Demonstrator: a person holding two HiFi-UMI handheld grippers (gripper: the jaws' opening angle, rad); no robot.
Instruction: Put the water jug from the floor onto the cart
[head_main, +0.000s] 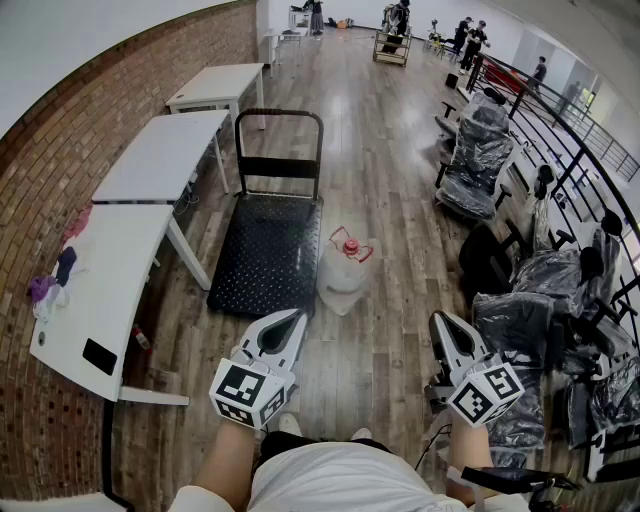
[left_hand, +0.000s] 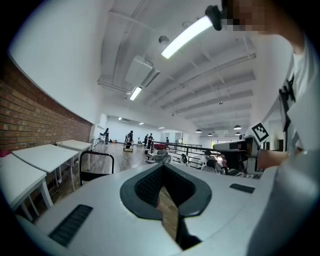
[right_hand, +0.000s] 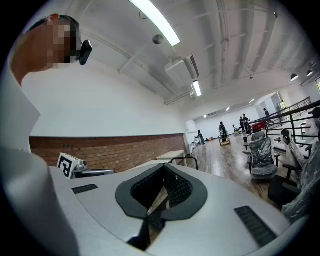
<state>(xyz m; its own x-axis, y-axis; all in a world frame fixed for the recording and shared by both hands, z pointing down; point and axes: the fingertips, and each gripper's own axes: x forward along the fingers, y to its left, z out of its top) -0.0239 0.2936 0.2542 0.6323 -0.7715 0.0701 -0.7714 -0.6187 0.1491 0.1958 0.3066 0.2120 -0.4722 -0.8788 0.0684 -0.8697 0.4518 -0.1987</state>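
Ahead, we see the water jug (head_main: 345, 268), translucent with a red cap, upright on the wooden floor (head_main: 390, 330) just beside the platform cart's (head_main: 258, 258) right edge. Our left tongs (head_main: 285, 325) and right tongs (head_main: 445, 335) are clenched on nothing. Bare floor lies between us and the jug; white desks (head_main: 150, 160) line the cart's left, and wrapped chairs (head_main: 480, 150) stand well to the right.

1. Large open-plan office hall. A plank wood floor (head_main: 390, 150) runs far ahead of the left gripper (head_main: 290, 320).
2. Left of that gripper: brick wall (head_main: 60, 150) and a row of white surfaces (head_main: 160, 155).
3. Right of the right gripper (head_main: 438, 320): office chairs (head_main: 478, 150) wrapped in plastic, and a black railing (head_main: 560, 130).
4. Overhead: strip lights (left_hand: 187, 36) and ceiling ducts (left_hand: 142, 70).
5. Far ahead: people (head_main: 470, 35) standing.
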